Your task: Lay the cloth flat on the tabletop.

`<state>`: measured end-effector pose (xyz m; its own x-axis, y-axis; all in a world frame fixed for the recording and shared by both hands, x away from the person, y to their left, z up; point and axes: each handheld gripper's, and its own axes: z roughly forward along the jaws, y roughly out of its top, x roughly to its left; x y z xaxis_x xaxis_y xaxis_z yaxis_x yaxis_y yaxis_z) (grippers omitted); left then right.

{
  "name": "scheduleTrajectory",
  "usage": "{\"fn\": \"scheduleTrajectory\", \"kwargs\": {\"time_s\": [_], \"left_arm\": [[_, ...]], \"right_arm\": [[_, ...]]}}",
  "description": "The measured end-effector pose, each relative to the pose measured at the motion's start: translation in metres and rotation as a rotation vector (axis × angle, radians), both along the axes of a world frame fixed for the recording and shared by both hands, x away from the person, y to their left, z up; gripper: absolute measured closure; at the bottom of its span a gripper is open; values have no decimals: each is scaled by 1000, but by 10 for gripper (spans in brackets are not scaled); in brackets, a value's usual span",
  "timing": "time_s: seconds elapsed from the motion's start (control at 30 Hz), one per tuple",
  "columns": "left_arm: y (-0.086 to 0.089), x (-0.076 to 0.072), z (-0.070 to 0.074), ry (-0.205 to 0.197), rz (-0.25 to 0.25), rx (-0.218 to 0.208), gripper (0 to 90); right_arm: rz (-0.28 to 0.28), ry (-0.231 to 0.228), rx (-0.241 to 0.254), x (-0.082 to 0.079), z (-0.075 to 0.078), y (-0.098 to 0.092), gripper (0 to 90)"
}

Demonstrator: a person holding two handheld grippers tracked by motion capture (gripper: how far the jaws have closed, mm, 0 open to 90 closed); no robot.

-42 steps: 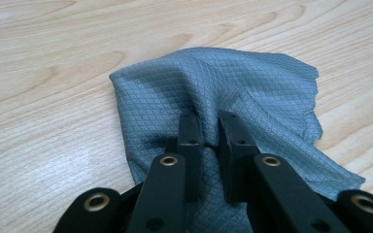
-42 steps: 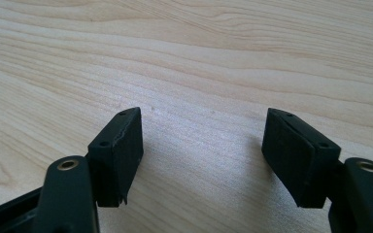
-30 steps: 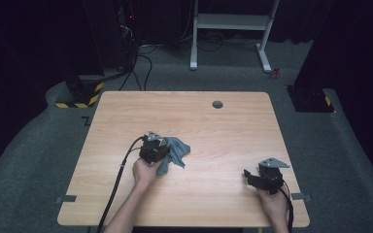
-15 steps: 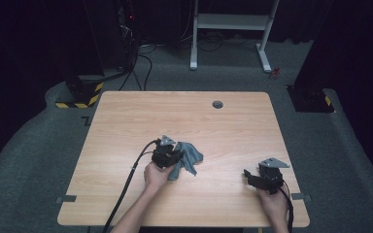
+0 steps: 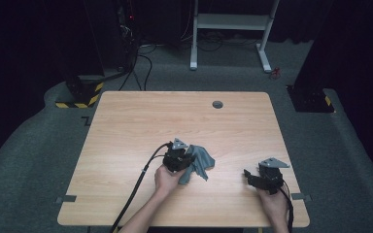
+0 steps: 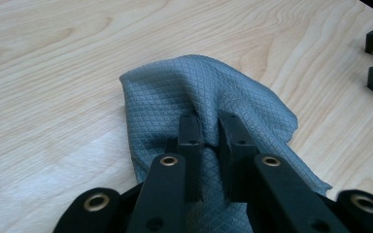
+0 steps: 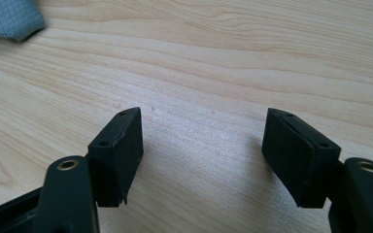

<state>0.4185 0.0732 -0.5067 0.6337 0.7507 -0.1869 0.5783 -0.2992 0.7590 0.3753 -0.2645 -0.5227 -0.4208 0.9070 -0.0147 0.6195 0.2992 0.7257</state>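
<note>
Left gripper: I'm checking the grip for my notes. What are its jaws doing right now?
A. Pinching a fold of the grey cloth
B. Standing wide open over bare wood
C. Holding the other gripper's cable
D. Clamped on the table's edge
A: in the left gripper view the left gripper has its jaws nearly together with a fold of the grey cloth bunched between them, on the table.

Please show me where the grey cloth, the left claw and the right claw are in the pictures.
grey cloth [image 6: 175, 92]: left gripper view, on its upper fold.
left claw [image 6: 210, 128]: left gripper view, midway between the fingertips pinching the cloth.
right claw [image 7: 204, 145]: right gripper view, midway between its open fingertips.
</note>
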Motion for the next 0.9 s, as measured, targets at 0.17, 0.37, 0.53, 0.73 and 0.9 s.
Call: {"fn": "scheduleTrajectory", "kwargs": {"time_s": [0.17, 0.37, 0.53, 0.73, 0.9], "left_arm": [[-7, -3, -3, 8, -2, -10, 805], [-3, -5, -3, -2, -37, 14, 622], [4, -24, 4, -51, -52, 57, 517], [12, -56, 2, -93, -86, 104, 496], [9, -73, 0, -134, -98, 138, 515]], "right_arm": [[0, 0, 0, 0, 0, 0, 312], [13, 2, 2, -1, 0, 1, 317], [31, -5, 0, -2, 0, 2, 362], [56, -14, 7, -6, 1, 9, 503], [174, -39, 28, -17, 4, 40, 564]]}}
